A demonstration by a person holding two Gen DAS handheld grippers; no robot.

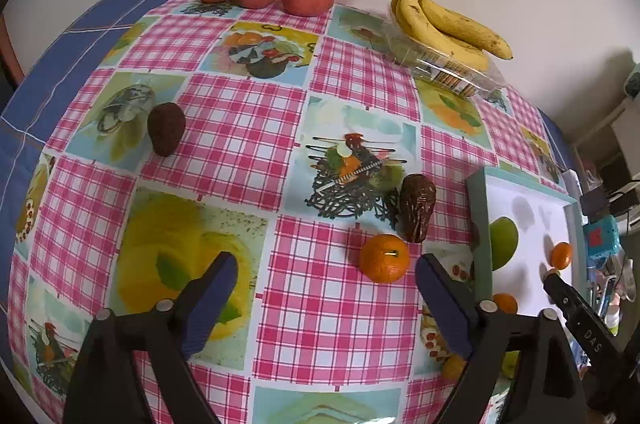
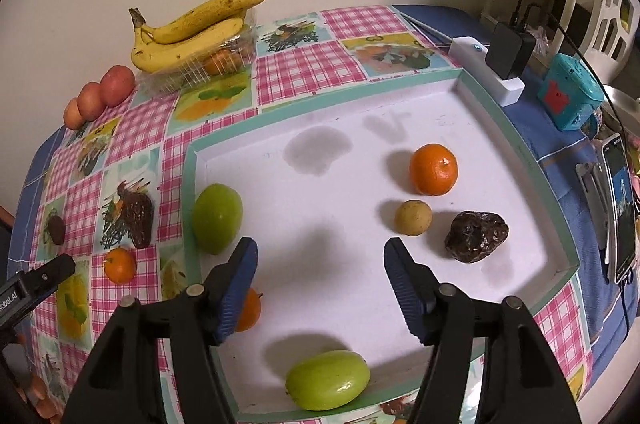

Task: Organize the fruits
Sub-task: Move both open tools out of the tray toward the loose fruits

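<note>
My left fingers [image 1: 228,276] gape empty beside the bench's mandarin [image 1: 384,258]; right fingers [image 2: 244,264] hang open above the tray [image 2: 192,184]. Off-centre closing could roll it away.

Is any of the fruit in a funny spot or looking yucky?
Some fruit still sits outside the white tray: an orange and two dark brown fruits lie loose on the tablecloth. The bananas perch on top of a clear plastic box and have brown spots. Nothing looks spilled.
</note>
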